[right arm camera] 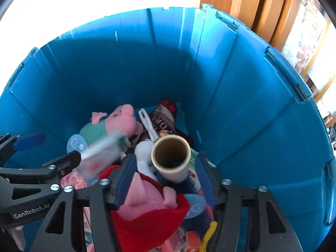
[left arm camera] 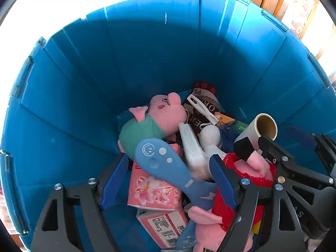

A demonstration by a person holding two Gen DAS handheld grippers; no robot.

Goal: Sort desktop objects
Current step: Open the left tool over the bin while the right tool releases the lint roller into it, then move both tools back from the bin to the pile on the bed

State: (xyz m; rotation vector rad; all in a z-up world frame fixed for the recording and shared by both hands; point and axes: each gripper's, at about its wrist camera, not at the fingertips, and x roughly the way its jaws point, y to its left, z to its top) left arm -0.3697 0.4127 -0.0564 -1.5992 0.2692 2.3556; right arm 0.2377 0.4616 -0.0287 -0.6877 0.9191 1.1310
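Both grippers reach down into a deep blue bin (left arm camera: 84, 84) that also fills the right wrist view (right arm camera: 252, 105). My left gripper (left arm camera: 168, 172) is open above the pile; a blue spoon-shaped toy (left arm camera: 159, 157) and a white tissue pack (left arm camera: 191, 147), blurred as if falling, lie between its fingers. My right gripper (right arm camera: 166, 170) is open over a pink pig plush in red (right arm camera: 147, 201) and a lint roller (right arm camera: 171, 157). A second pig plush in green (left arm camera: 155, 121) lies further back.
The pile holds pink tissue packs (left arm camera: 151, 191), a dark snack bag (left arm camera: 201, 109), a white handle (left arm camera: 201, 107) and a white round object (left arm camera: 210, 134). Wooden furniture (right arm camera: 241, 0) stands beyond the bin's far right rim.
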